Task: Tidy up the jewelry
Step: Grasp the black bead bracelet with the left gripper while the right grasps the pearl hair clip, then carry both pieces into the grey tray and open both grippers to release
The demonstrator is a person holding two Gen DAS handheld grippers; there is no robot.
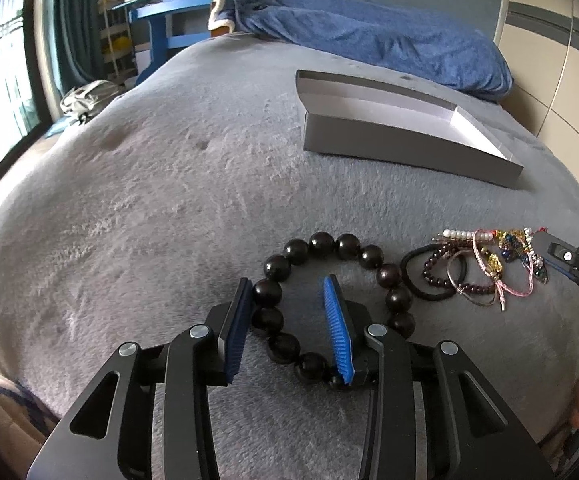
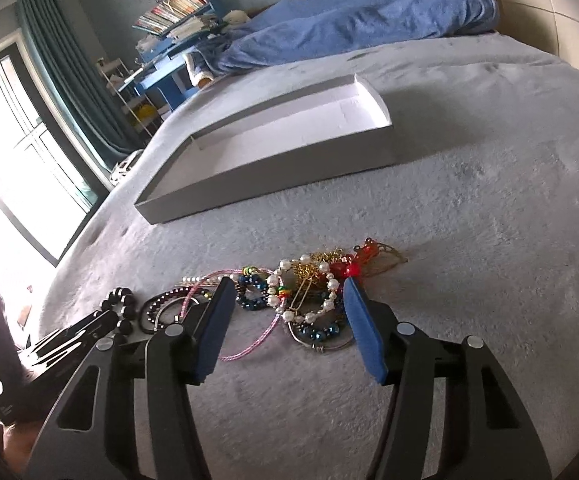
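A bracelet of large dark beads (image 1: 329,248) lies on the grey bed cover. My left gripper (image 1: 287,284) is open and straddles the bracelet's left side, one finger outside the ring and one inside. A tangled pile of jewelry (image 2: 309,292), with pearls, pink cord, blue beads and a red piece, lies right of it; it also shows in the left wrist view (image 1: 485,264). My right gripper (image 2: 289,284) is open over the pile, pearl bracelet (image 2: 321,284) between its fingers. An empty grey box (image 2: 273,168) stands beyond; it also shows in the left wrist view (image 1: 401,148).
A blue blanket (image 2: 353,12) lies bunched at the far end of the bed. A blue desk with books (image 2: 169,56) and a window with green curtains (image 2: 77,84) stand off the bed's left side. The bed cover (image 1: 149,200) is soft grey plush.
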